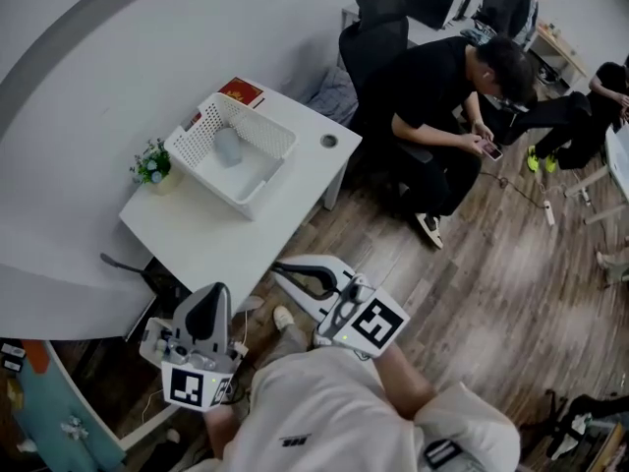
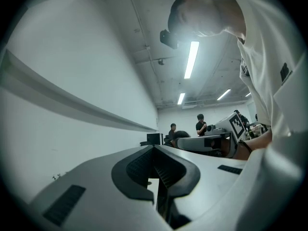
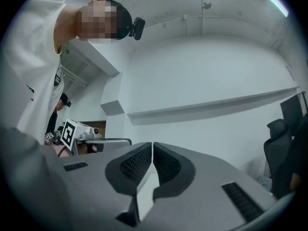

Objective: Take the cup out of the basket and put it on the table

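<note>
Left gripper (image 1: pixel 209 299) and right gripper (image 1: pixel 280 267): ribbed black jaws pressed together, nothing between. Smooth grey cup (image 1: pixel 228 147) sits inside white perforated basket (image 1: pixel 263 134) on the white worktop (image 1: pixel 197 239), well beyond both grippers.

Left claw (image 2: pixel 154 149), right claw (image 3: pixel 152 146): shut, empty.

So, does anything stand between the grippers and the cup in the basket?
Nothing visible does. The cup lies in the open-topped basket, ringed only by its walls; approach from above looks free. The left gripper and right gripper, both shut, are short of the table.
</note>
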Tool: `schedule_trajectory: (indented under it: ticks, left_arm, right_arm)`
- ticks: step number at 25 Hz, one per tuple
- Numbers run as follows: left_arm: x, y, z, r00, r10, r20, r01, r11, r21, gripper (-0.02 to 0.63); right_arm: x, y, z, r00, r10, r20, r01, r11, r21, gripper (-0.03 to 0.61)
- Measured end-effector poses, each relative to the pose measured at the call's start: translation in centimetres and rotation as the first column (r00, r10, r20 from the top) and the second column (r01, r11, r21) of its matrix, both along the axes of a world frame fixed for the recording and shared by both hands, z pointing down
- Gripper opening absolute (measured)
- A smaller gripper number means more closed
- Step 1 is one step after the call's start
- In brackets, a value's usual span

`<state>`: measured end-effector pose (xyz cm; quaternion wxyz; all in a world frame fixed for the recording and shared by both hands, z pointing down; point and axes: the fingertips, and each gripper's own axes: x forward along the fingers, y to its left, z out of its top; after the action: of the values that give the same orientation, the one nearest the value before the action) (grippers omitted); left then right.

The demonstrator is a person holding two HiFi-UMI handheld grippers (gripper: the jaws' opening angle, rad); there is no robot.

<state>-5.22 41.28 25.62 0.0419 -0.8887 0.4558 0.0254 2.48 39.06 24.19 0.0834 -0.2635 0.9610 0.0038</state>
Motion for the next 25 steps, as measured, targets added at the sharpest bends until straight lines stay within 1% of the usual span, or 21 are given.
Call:
schedule_trajectory:
  ticks: [5,12,17,25]
  left_arm:
    - [-2.0,-2.8,0.0,1.0,0.024,-0.003,-0.024,1.0,0.002,0.009]
    - [-4.3,-6.0,0.6,0.999,0.051,-0.015,-0.051,0.999,-0.009,0.009]
    - [-5.6,-7.0,0.4,0.997,0.073,-0.032,-0.073,0.997,0.011,0.009]
    - [-6.4,-8.4,0.5,0.995,0.095,-0.026,-0.095,0.995,-0.019,0.009]
  right_arm:
    - [-2.1,-2.6,0.5,0.999,0.014,-0.037,-0.014,1.0,0.0,0.015]
    - [-4.4,-5.4,1.2,0.998,0.033,-0.051,-0.034,0.999,-0.013,0.015]
    - [-5.8,-6.6,1.2,0.996,0.055,-0.065,-0.056,0.998,-0.016,0.015]
    - [-6.8,-7.8,1.2,0.995,0.079,-0.061,-0.081,0.996,-0.03,0.015]
